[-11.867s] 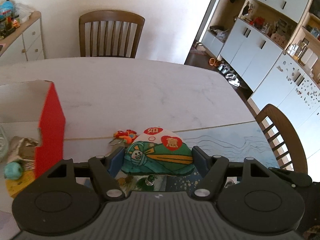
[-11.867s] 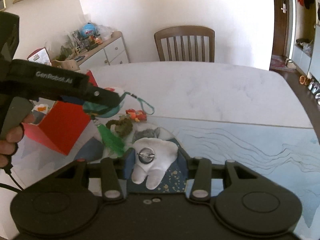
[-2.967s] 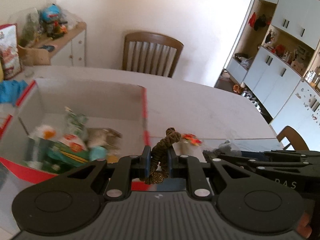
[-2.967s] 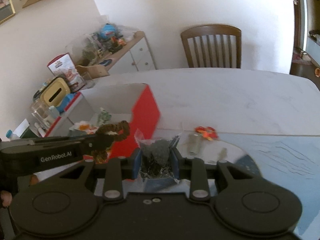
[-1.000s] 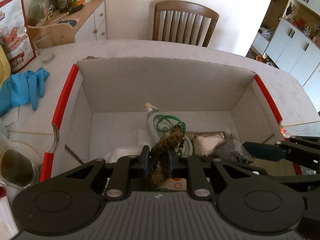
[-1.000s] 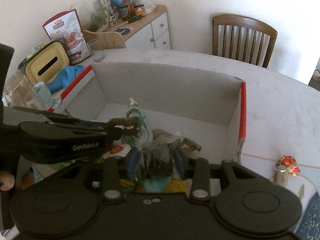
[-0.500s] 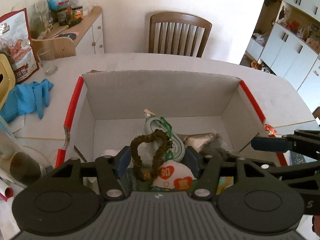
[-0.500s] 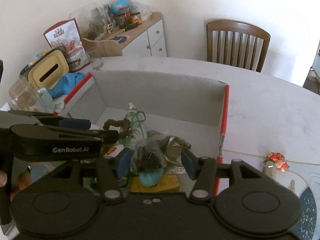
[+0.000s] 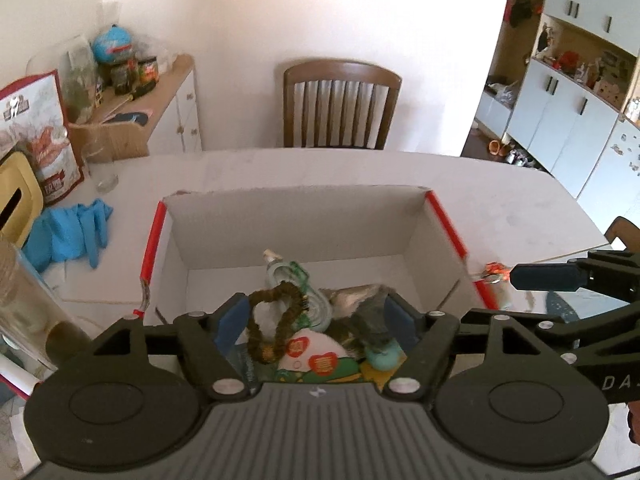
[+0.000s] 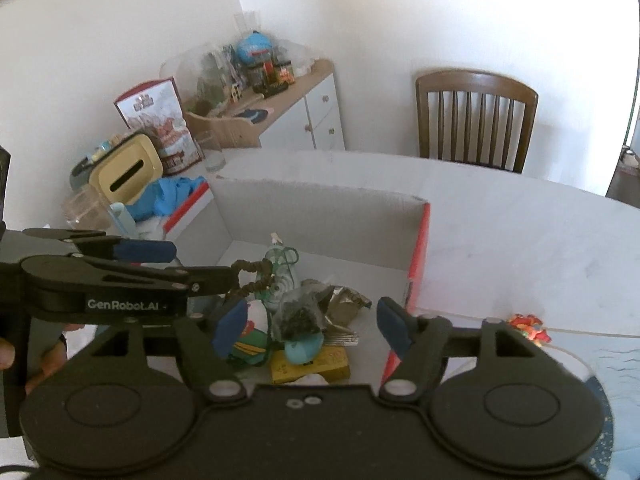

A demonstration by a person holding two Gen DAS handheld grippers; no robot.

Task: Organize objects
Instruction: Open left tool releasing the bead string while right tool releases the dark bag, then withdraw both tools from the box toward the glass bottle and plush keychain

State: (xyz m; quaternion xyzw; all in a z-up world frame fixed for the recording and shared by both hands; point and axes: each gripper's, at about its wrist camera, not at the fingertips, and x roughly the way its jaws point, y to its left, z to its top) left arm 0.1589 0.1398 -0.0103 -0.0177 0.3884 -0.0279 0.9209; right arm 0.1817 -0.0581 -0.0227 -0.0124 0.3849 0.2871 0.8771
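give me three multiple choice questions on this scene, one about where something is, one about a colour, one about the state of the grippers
1. Where is the brown bead bracelet?
A. on the chair
B. inside the cardboard box
C. on the cabinet

2. What colour are the gloves lying left of the box?
A. blue
B. yellow
C. black

3. How do the two grippers stand?
A. both shut on something
B. only the left open
C. both open

Answers:
1 B, the bracelet lies among the things in the box.
2 A, they are bright blue on the table.
3 C, the left gripper and the right gripper each show a wide gap between the fingers, with nothing pinched.
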